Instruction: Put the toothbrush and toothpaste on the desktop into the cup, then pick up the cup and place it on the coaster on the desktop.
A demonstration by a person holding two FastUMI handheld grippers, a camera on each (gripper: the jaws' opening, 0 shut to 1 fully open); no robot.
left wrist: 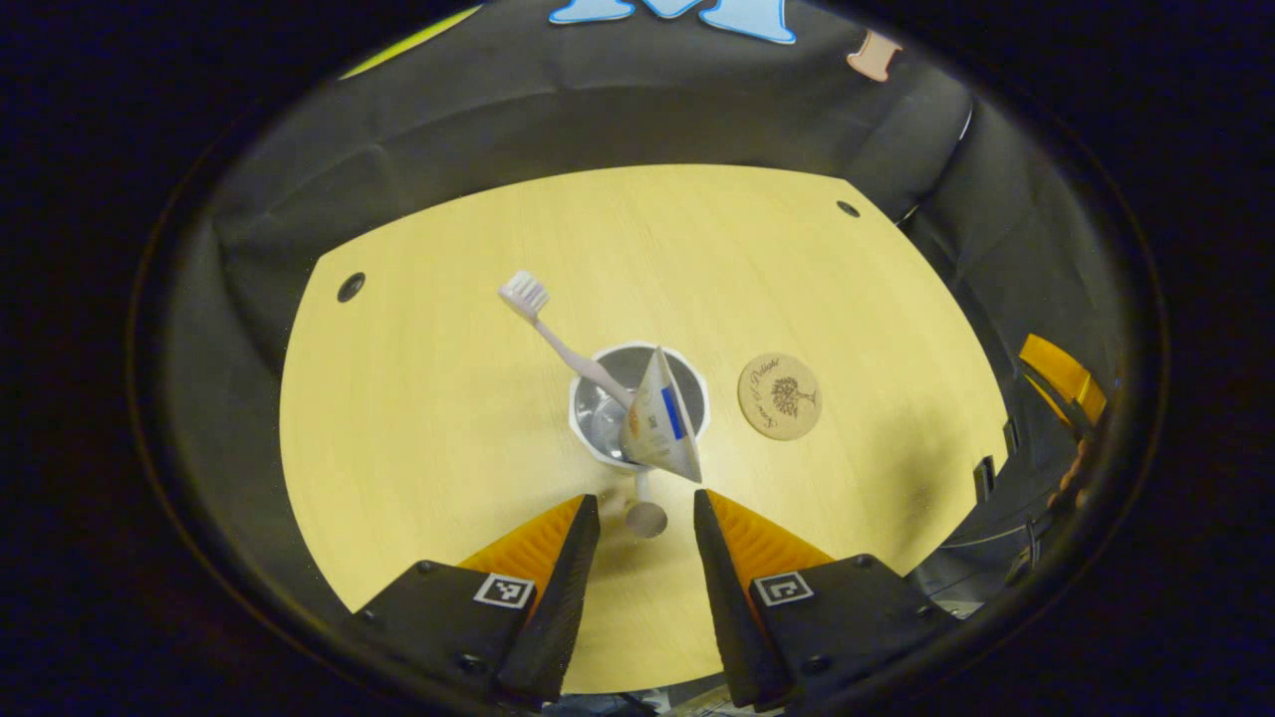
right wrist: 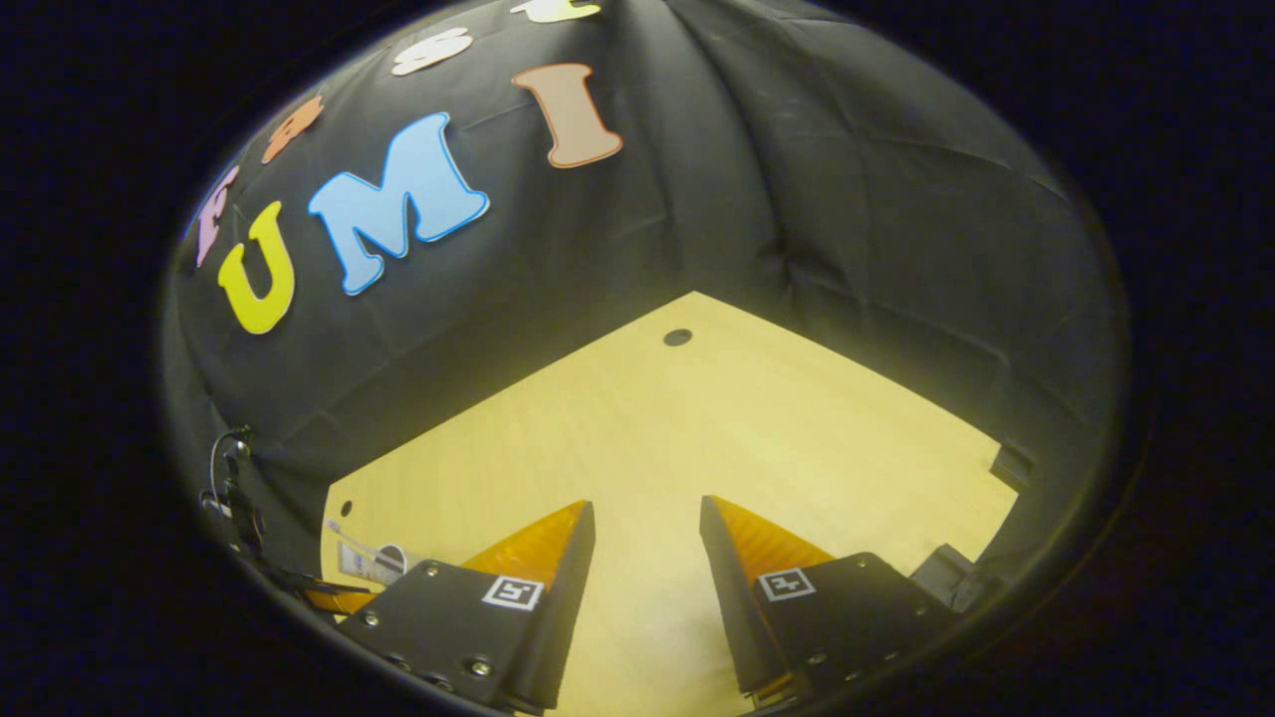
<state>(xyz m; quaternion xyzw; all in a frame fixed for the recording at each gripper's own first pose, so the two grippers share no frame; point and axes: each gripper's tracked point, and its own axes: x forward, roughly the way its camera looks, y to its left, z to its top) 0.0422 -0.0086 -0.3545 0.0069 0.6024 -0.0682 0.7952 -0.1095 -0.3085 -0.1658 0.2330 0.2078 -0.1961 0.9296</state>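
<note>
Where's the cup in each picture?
Left gripper view: the cup stands mid-picture on the desktop, just left of the coaster.
Right gripper view: a small pale thing at the bottom-left edge may be it; too small to tell.
Shared landmark: the yellow desktop.

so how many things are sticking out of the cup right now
2. The toothbrush leans out over the far-left rim of the cup, bristles up. The toothpaste stands in the near-right part, crimped end up. Anything lower inside the cup may be hidden.
</note>
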